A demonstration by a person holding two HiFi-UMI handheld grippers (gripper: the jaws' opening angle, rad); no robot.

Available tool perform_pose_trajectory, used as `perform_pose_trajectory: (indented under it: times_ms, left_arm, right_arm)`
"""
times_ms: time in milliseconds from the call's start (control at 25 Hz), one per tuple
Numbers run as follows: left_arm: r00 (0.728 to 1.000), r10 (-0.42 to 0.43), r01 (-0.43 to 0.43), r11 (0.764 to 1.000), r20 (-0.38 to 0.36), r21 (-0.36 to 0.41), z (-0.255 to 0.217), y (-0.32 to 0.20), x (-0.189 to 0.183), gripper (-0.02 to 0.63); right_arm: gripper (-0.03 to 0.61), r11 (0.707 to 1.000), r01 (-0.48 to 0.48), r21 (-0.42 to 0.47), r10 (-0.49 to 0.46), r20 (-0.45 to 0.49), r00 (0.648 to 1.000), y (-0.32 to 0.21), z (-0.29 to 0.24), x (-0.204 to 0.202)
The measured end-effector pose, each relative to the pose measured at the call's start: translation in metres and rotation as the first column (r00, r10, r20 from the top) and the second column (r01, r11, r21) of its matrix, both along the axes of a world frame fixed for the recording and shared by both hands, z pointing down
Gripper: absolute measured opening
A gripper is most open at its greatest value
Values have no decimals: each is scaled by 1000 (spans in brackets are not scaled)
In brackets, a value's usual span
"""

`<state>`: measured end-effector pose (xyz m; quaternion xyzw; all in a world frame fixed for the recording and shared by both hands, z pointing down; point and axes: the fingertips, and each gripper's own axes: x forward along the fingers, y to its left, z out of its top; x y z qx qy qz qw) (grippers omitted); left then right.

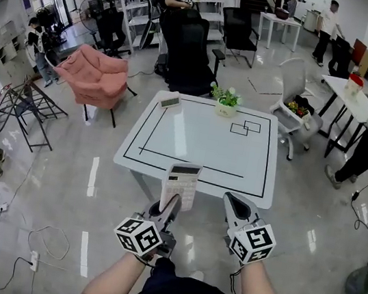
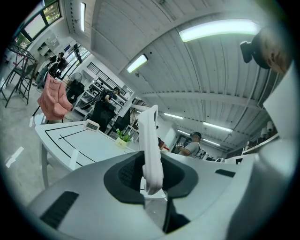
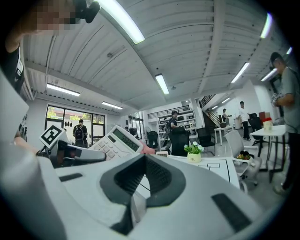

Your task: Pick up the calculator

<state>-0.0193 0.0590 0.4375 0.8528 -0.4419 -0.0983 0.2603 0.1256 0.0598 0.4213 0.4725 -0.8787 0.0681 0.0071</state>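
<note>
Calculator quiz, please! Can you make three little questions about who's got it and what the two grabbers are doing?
1. Pick one: the calculator is held by A) the left gripper, B) the right gripper, C) nobody.
2. True or false: a potted plant stands on the table.
3. Fill in: the right gripper's jaws are ___, with nothing between them.

Key: 1 A. 2 true. 3 shut.

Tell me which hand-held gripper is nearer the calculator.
Left. The left hand-held gripper holds the calculator by its lower edge; the right hand-held gripper is shut beside it, apart.
</note>
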Motion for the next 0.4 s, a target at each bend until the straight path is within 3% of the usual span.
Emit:
perform_pose_trajectory:
  times_ms: [400]
  left_arm:
    - [1000,9,-9,1000,2,6,2,8,11,66]
  right_arm:
    - [1,1000,-3,6,3,0,1000,11,2,10]
